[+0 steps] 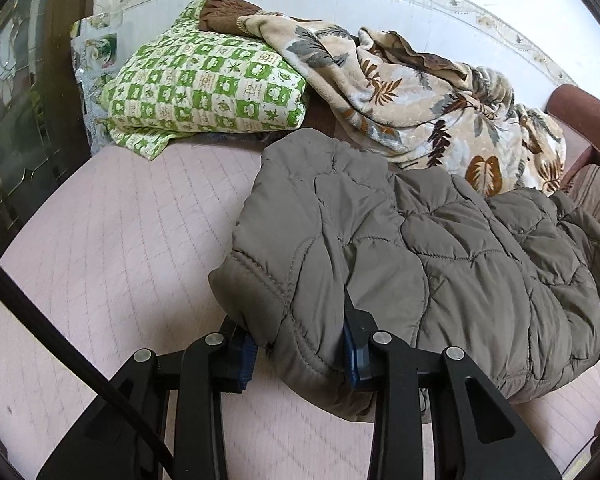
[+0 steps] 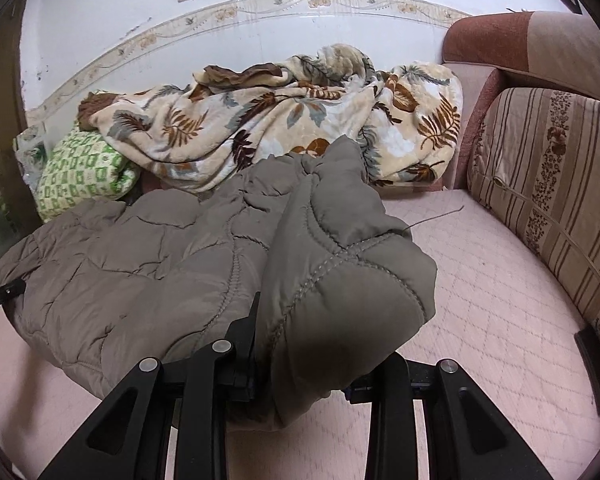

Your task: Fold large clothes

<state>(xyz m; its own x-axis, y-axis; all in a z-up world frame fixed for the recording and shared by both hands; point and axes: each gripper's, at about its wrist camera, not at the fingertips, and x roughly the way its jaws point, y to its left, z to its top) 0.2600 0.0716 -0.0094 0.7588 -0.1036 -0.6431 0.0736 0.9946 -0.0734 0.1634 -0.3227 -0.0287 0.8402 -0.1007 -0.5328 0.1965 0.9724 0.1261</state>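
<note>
A grey-brown quilted puffer jacket (image 1: 440,248) lies bunched on the pink quilted sofa seat (image 1: 120,240). My left gripper (image 1: 300,356) is shut on the jacket's near left edge, with thick padding between its blue pads. In the right wrist view the same jacket (image 2: 160,264) spreads to the left. My right gripper (image 2: 304,380) is shut on a folded bulge of the jacket's right end, which drapes over and hides the fingertips. The left gripper's tip shows at that view's far left edge (image 2: 0,296).
A leaf-print fleece blanket (image 2: 280,120) is heaped at the back against the white wall. A green checked pillow (image 1: 204,80) lies at the back left. A striped sofa cushion (image 2: 548,184) and armrest stand at the right. A dark glass door frame is at the left.
</note>
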